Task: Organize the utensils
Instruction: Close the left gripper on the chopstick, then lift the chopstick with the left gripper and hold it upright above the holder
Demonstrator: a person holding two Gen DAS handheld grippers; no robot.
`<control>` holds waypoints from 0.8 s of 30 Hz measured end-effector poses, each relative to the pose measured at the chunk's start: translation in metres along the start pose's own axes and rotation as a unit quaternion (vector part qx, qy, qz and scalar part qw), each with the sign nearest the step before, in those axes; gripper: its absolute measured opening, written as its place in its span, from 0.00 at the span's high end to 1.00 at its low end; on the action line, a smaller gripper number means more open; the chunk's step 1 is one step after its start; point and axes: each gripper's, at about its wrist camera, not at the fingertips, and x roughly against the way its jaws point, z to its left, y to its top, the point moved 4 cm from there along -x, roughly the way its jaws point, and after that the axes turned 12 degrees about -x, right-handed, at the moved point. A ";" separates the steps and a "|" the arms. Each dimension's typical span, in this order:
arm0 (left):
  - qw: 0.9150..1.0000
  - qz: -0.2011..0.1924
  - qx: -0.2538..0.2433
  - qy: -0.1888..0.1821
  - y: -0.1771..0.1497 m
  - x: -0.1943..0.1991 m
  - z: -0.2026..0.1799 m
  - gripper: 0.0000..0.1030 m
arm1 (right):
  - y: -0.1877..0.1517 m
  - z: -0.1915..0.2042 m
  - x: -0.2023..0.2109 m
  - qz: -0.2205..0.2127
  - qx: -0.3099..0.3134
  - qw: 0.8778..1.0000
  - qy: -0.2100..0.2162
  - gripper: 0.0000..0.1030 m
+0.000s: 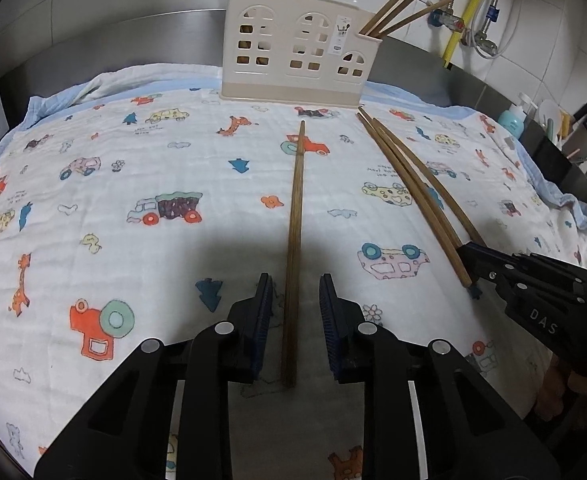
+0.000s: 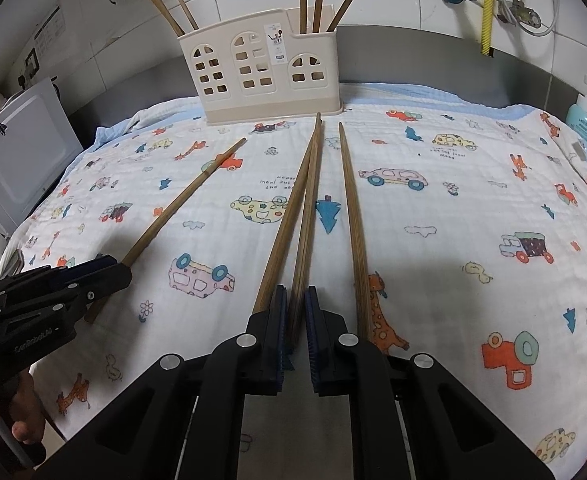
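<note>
The left gripper (image 1: 295, 312) has its jaws spread either side of a lone chopstick (image 1: 296, 216); the right gripper (image 2: 295, 320) has narrow jaws, seemingly pinching the middle chopstick (image 2: 307, 216) of three. Close squarely, lift level. Long brown sticks lie on a patterned cloth (image 1: 133, 160) before the cream holder (image 1: 297, 48).

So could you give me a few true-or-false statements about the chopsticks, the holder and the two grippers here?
1. The left gripper is clamped on a chopstick. False: its jaws stand open on either side of the lone chopstick.
2. The holder stands upright on the cloth. True.
3. Four chopsticks lie on the cloth. True.
4. The holder holds no chopsticks. False: several stick up out of it.
5. The right gripper has a chopstick between its fingers. True.
</note>
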 end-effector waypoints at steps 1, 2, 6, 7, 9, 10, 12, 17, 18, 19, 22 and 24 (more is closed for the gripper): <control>1.000 0.000 0.000 0.002 0.000 0.000 0.000 0.77 | 0.000 0.000 0.000 0.000 -0.001 1.000 0.000 0.92; 1.000 0.001 0.001 0.003 0.001 -0.001 -0.001 0.77 | 0.000 -0.001 0.000 0.000 -0.002 1.000 0.001 0.92; 1.000 0.005 -0.009 0.021 0.002 -0.002 -0.003 0.83 | 0.000 -0.002 0.001 -0.002 -0.006 1.000 0.002 0.93; 1.000 0.007 -0.009 0.025 0.002 -0.002 -0.003 0.86 | 0.000 -0.002 0.001 -0.003 -0.007 1.000 0.002 0.93; 1.000 0.009 -0.003 0.025 0.003 -0.002 0.001 0.89 | 0.001 -0.002 0.001 -0.004 -0.009 1.000 0.002 0.93; 1.000 0.010 -0.002 0.026 0.003 -0.002 0.002 0.92 | 0.001 -0.002 0.001 -0.004 -0.009 1.000 0.002 0.93; 1.000 0.011 0.003 0.024 0.003 -0.002 0.004 0.93 | 0.001 -0.001 0.001 -0.006 -0.007 1.000 0.000 0.93; 1.000 0.010 0.001 0.024 0.005 0.000 0.004 0.94 | 0.004 -0.003 0.010 -0.016 -0.005 1.000 -0.001 0.93; 1.000 0.006 0.000 0.023 0.006 0.002 0.004 0.94 | 0.007 -0.002 0.014 -0.022 -0.004 1.000 0.000 0.93; 1.000 0.003 -0.002 0.023 0.007 0.005 0.004 0.94 | 0.009 -0.001 0.017 -0.026 -0.003 1.000 0.000 0.93; 1.000 -0.009 -0.009 0.022 0.013 0.014 0.003 0.94 | 0.019 0.002 0.032 -0.047 0.004 0.999 0.002 0.93; 1.000 -0.020 -0.012 0.021 0.019 0.023 0.003 0.94 | 0.028 0.005 0.046 -0.065 0.013 0.998 0.003 0.94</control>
